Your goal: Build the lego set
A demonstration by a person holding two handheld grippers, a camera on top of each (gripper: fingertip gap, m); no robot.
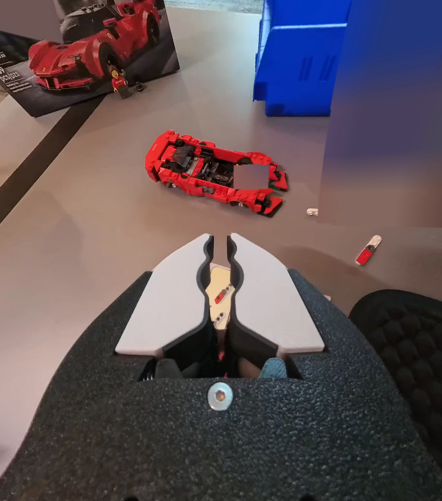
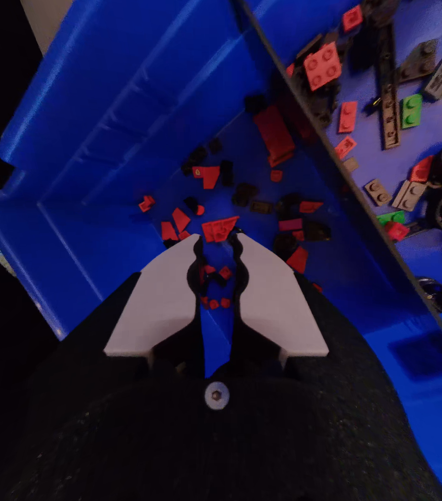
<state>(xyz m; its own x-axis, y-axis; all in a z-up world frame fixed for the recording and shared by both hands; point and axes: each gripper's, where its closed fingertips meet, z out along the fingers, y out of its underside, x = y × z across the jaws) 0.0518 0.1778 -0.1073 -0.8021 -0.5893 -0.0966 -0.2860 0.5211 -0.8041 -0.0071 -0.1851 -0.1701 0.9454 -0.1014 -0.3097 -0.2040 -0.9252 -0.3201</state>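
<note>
The half-built red car (image 1: pixel 215 173), studded and open-topped with black innards, lies on the smooth grey table (image 1: pixel 92 244) ahead of the left gripper (image 1: pixel 220 238), whose pale, wavy-edged fingers stand a narrow slit apart over a glossy instruction page (image 1: pixel 218 287), pinching nothing. Nearby lie a small red-and-white piece (image 1: pixel 367 250), a blue plastic bin (image 1: pixel 295 67) and the set's box (image 1: pixel 92 54). The right gripper (image 2: pixel 218 240) hovers, fingers slightly spread and empty, in a bin compartment (image 2: pixel 105 135) above scattered red wedge plates (image 2: pixel 219 229) and black bits.

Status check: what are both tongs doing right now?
Left tongs nearly shut, empty, above table. Right tongs open over blue plastic bin pieces. Half-built red brick car untouched, nothing blocking.
</note>
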